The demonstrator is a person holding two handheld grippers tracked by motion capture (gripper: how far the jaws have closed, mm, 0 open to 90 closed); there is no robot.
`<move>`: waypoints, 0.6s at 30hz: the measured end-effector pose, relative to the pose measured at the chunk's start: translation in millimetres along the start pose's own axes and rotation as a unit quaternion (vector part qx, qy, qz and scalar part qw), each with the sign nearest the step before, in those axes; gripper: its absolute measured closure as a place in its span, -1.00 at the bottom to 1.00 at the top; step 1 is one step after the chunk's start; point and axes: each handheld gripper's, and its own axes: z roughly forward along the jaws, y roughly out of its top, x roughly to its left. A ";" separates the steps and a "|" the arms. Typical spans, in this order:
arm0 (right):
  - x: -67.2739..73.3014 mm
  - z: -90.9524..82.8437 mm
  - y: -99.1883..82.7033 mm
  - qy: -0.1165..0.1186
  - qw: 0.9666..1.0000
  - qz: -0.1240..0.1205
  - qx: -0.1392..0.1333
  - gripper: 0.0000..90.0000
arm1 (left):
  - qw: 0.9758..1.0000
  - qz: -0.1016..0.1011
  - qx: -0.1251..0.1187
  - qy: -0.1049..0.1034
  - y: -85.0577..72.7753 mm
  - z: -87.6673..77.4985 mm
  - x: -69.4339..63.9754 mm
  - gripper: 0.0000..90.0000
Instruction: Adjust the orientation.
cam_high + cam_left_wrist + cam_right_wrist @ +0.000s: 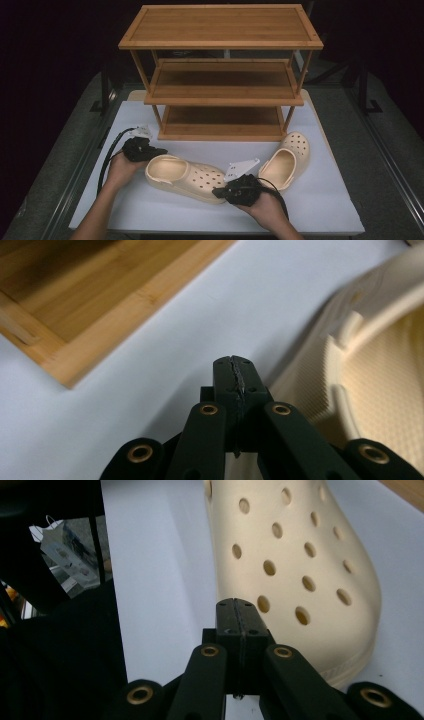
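Two cream clogs lie on the white table top (320,200). The nearer clog (185,176) lies on its sole, toe pointing right. The other clog (289,159) rests on its side at the right, opening facing left. My left gripper (159,150) sits at the near clog's heel (370,365), jaws pressed together with nothing between them (235,371). My right gripper (218,191) hovers at that clog's perforated toe (295,555), jaws also pressed together and empty (236,611).
A three-tier wooden shoe rack (222,70) stands at the back of the table, its shelves bare; its bottom shelf corner (90,305) is close to the left gripper. Bare table surface lies in front of the clogs. Dark surroundings lie past the table's left edge (60,580).
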 end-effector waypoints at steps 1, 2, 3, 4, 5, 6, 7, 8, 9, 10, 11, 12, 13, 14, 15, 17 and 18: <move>0.7 1.0 -1.2 -0.001 1.000 0.001 0.003 1.00 | 1.000 0.001 0.000 0.001 -1.7 -2.1 -1.8 1.00; 0.7 1.0 -1.2 -0.001 1.000 0.001 0.003 1.00 | 1.000 0.001 0.000 0.001 -1.7 -2.1 -1.8 1.00; 0.8 0.8 -1.0 -0.003 1.000 0.000 0.003 1.00 | 1.000 0.000 -0.002 0.001 -2.4 -3.4 -2.0 1.00; 0.4 0.2 -0.6 -0.006 1.000 0.001 0.004 1.00 | 1.000 -0.005 -0.003 0.000 -3.0 -5.3 -2.6 1.00; -2.0 -0.9 -0.7 -0.010 1.000 0.003 0.003 1.00 | 1.000 -0.004 -0.005 -0.001 -4.0 -7.5 -5.0 1.00; -3.2 -1.4 -0.9 -0.012 1.000 0.005 0.002 1.00 | 1.000 -0.003 -0.008 0.000 -5.4 -8.7 -7.3 1.00; -4.8 -1.4 -1.0 -0.013 1.000 0.006 0.002 1.00 | 1.000 -0.004 -0.010 0.003 -7.1 -9.8 -9.4 1.00; -4.8 -1.4 -1.0 -0.013 1.000 0.006 0.002 1.00 | 1.000 -0.004 -0.010 0.003 -7.1 -9.8 -9.4 1.00; -6.4 -1.6 -0.8 -0.013 1.000 0.007 0.003 1.00 | 1.000 -0.005 -0.012 0.007 -9.8 -11.8 -11.7 1.00; -10.0 -1.8 -0.4 -0.019 1.000 0.011 0.001 1.00 | 1.000 -0.006 -0.012 0.004 -13.5 -15.1 -14.1 1.00; -11.4 -1.9 -0.1 -0.022 1.000 0.011 0.001 1.00 | 1.000 -0.005 -0.015 0.004 -16.0 -16.9 -15.7 1.00; -13.4 -1.8 0.3 -0.026 1.000 0.010 0.001 1.00 | 1.000 -0.008 -0.017 0.004 -18.6 -18.7 -17.5 1.00; -15.4 -1.7 1.1 -0.028 1.000 0.013 0.001 1.00 | 1.000 -0.007 -0.020 0.004 -21.1 -20.2 -18.9 1.00; -17.5 -1.1 2.0 -0.030 0.999 0.014 0.000 1.00 | 1.000 -0.007 -0.020 0.004 -21.1 -20.2 -18.9 1.00; -19.8 -0.4 3.0 -0.032 0.999 0.014 0.001 1.00 | 1.000 -0.008 -0.021 0.004 -23.0 -21.7 -20.5 1.00; -23.1 0.8 5.3 -0.035 0.999 0.015 0.001 1.00 | 1.000 -0.004 -0.026 0.009 -27.7 -25.2 -25.3 1.00; -23.1 0.8 5.3 -0.035 0.999 0.015 0.001 1.00 | 1.000 -0.004 -0.026 0.009 -27.7 -25.2 -25.3 1.00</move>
